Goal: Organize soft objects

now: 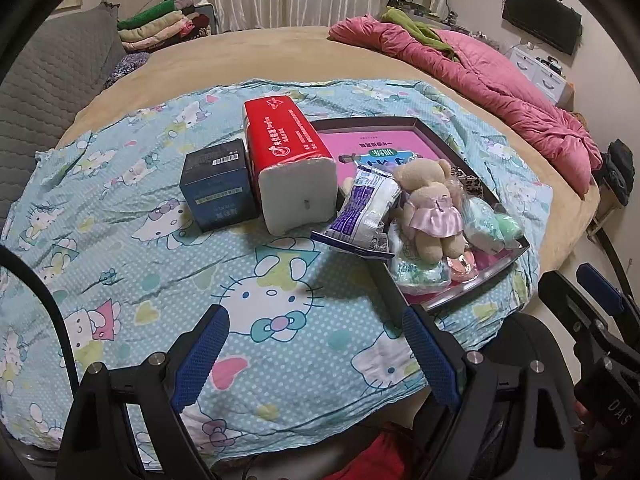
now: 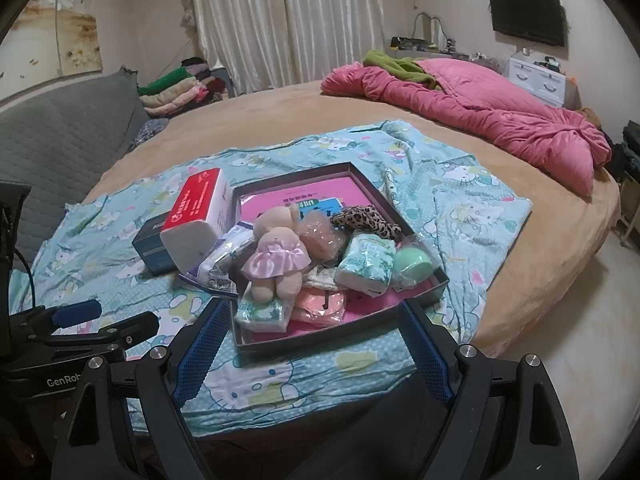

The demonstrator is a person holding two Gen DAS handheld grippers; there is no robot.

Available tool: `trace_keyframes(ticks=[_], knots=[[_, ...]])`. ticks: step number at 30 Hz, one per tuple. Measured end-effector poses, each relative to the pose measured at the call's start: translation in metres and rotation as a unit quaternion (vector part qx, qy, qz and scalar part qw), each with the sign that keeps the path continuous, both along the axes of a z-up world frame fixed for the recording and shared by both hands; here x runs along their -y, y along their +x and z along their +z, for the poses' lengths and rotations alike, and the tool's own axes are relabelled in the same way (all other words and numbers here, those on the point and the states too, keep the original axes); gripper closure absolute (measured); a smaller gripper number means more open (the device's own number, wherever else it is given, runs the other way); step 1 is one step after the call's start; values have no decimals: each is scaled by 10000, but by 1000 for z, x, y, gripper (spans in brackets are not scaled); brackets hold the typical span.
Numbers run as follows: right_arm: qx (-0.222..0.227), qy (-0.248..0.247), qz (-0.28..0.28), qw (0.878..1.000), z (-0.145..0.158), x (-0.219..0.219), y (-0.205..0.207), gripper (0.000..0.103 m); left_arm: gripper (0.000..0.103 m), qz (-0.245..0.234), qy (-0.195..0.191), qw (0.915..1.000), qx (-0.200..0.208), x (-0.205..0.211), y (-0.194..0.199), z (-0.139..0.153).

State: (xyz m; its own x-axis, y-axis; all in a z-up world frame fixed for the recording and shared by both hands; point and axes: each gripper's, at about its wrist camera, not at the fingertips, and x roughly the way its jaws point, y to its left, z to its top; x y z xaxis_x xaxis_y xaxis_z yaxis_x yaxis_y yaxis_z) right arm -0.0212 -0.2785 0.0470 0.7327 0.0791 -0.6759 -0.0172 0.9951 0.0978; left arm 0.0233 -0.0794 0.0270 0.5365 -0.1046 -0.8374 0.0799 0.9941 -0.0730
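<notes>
Both grippers hang at the near edge of the bed, well back from the stuff: left gripper [image 1: 316,356] w/ fingers spread wide, nothing between them; right gripper [image 2: 316,354] same, wide and empty. Soft things are mostly piled in the dark tray [image 2: 340,170] on the cartoon sheet [image 1: 120,248]: teddy bear [image 2: 280,256] in a pink dress on top, small tissue packs [image 2: 366,266] around it, a green ball [image 2: 414,264] at the right corner, leopard-print cloth [image 2: 366,220] farther back. A wipes packet [image 1: 366,212] leans half over the tray's left rim. Big red tissue pack [image 1: 290,160] and a dark box [image 1: 218,184] stand left of the tray, touching each other. This fits either a pile being loaded or one being emptied; can't tell which. Whichever item gets picked, come in from above, close on the middle of it, squeeze gently since it'll squash, and lift straight up so the stacked neighbours don't slide off.
</notes>
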Motion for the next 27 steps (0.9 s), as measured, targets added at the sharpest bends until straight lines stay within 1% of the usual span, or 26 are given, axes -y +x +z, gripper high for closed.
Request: trace_keyframes(ticks=[27], knots=[[39, -21, 2, 10000, 2, -2, -1, 16, 15, -1, 64, 9999, -87, 1, 0, -4]])
